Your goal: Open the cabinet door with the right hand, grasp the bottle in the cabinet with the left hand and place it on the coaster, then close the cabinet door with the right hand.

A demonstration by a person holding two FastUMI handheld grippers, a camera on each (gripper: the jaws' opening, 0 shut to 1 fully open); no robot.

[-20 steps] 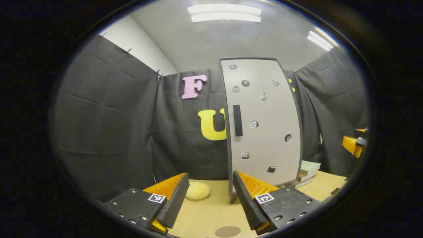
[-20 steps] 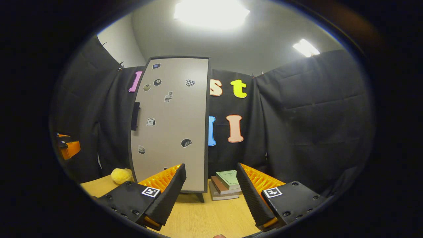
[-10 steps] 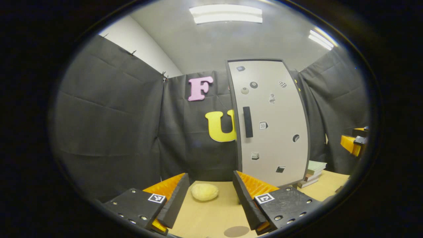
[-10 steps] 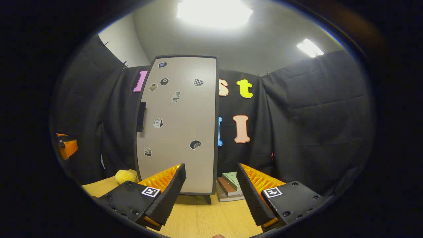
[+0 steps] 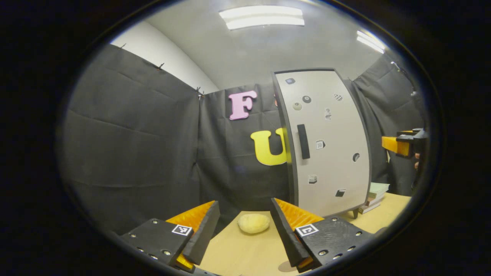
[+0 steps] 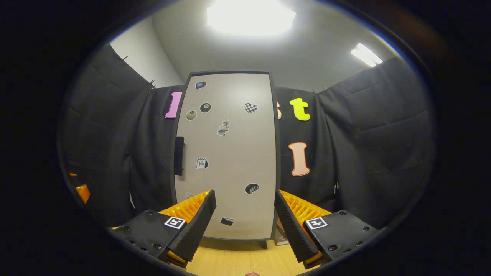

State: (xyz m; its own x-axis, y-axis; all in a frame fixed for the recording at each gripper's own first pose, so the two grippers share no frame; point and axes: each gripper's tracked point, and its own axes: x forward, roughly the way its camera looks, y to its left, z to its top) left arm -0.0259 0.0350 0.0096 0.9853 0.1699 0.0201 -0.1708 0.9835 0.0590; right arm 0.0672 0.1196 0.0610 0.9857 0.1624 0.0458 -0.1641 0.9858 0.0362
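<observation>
**Both hand-held grippers wait in front of the closed door**

My right hand-held gripper (image 6: 245,222) has its two fingers wide apart and holds nothing. Straight ahead of it stands the cabinet door (image 6: 230,153). The door is shut, pale grey with small stickers on it. Its black handle (image 6: 178,156) sits ahead and to the left of my right fingers, apart from them. The wooden table (image 6: 230,260) lies under the fingers.

My left hand-held gripper (image 5: 245,230) also has its fingers wide apart and holds nothing. Between and just past its fingers, a soft yellow lump (image 5: 253,223) lies on the table. The cabinet door stands ahead and to the right of this gripper, and its black handle faces me. Past the door's bottom right corner is a stack of books (image 5: 375,193). At the far right I see my other gripper, held up in the air, well apart from the door.

The bottle is hidden behind the shut door.
</observation>
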